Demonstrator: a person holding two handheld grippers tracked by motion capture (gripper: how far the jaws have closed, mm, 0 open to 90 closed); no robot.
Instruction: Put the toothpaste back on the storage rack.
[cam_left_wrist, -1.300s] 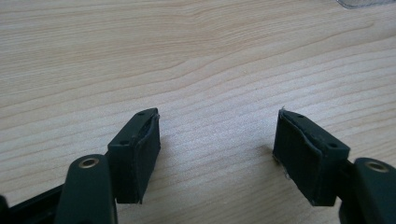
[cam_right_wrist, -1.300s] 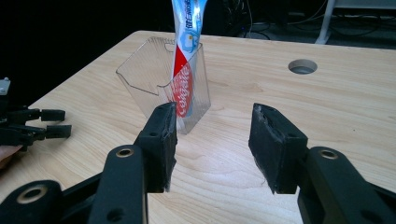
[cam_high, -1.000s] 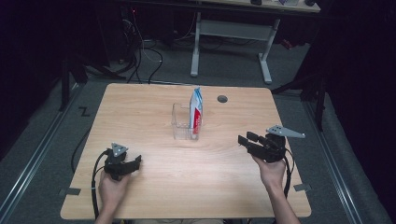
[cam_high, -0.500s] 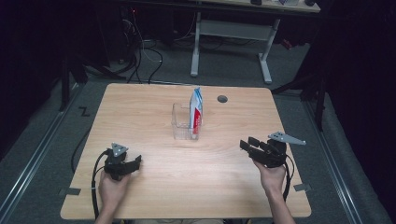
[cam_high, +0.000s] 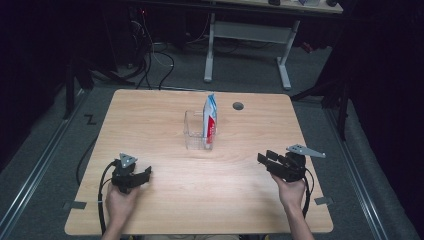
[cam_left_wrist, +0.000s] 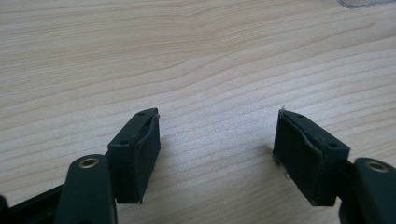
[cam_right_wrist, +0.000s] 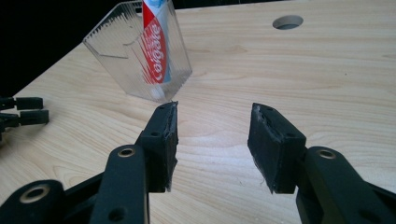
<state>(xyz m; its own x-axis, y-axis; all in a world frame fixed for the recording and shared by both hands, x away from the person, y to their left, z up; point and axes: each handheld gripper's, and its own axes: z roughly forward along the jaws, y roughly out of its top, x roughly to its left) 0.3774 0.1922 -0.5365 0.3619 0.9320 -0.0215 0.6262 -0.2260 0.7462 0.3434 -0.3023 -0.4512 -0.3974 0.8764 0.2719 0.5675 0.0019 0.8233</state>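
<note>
On the table (cam_high: 165, 115), both tongs, left (cam_high: 142, 175) and right (cam_high: 266, 159), wide and empty, toothpaste tube (cam_high: 210, 121) upright in clear holder (cam_high: 193, 131).

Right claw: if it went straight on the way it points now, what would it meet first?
Probably the clear box holding the toothpaste, up and left of the open right claw. Bare table lies between; depth is unclear, so it might pass just beside.

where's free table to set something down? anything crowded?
The table is bare left of the clear container to the left edge, right of it to the right edge except the round hole, and in front between the left gripper and right gripper. Only the centre is taken: the toothpaste tube stands in the container.
</note>
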